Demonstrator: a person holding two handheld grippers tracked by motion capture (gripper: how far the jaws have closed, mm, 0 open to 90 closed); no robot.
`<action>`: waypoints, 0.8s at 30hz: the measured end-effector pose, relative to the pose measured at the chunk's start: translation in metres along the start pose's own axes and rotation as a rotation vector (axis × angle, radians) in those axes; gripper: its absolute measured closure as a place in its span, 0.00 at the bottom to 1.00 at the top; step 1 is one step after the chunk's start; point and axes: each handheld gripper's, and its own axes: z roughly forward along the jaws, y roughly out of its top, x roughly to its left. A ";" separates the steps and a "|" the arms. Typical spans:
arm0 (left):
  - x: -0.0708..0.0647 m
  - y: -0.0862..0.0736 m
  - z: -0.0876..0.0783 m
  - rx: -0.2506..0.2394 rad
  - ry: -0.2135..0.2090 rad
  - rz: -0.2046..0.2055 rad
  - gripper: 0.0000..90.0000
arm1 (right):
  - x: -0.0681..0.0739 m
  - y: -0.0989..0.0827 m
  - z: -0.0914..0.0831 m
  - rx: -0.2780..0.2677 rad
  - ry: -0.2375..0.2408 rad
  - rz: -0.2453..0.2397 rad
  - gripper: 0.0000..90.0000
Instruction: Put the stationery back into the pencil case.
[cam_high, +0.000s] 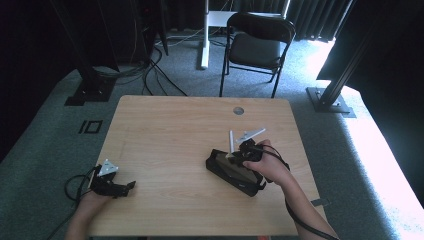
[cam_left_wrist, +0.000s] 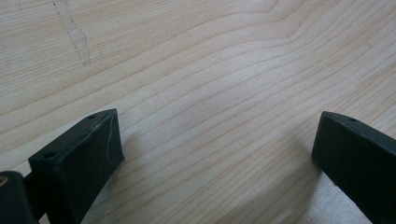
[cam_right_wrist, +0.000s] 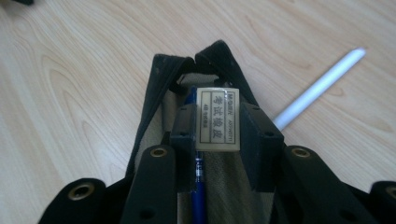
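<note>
My right gripper (cam_right_wrist: 217, 135) is shut on a small white eraser (cam_right_wrist: 217, 119) with a printed label, holding it over the open mouth of a black pencil case (cam_right_wrist: 152, 98). A blue pen (cam_right_wrist: 198, 186) lies inside the case, under the eraser. In the high view the pencil case (cam_high: 225, 172) lies at the table's right of centre with my right gripper (cam_high: 239, 156) above it. A white pen (cam_high: 231, 141) lies on the table just beyond the case, and shows again as the white pen (cam_right_wrist: 317, 88). My left gripper (cam_high: 131, 186) rests open near the front left; its jaws (cam_left_wrist: 217, 140) stand wide over bare wood.
The wooden table (cam_high: 190, 125) has a round grommet (cam_high: 238, 110) near its far edge. A black folding chair (cam_high: 255, 47) stands behind the table, with cables on the carpet at the back left.
</note>
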 end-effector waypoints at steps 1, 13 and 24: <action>0.000 0.000 0.000 0.000 0.000 0.000 0.02 | 0.000 0.000 0.004 0.011 0.000 -0.007 0.76; 0.000 0.000 0.000 0.000 0.000 0.000 0.02 | 0.005 -0.001 0.032 0.098 -0.009 -0.029 0.76; 0.000 0.000 0.000 0.000 0.000 0.000 0.02 | 0.007 -0.003 0.046 0.146 -0.008 -0.028 0.76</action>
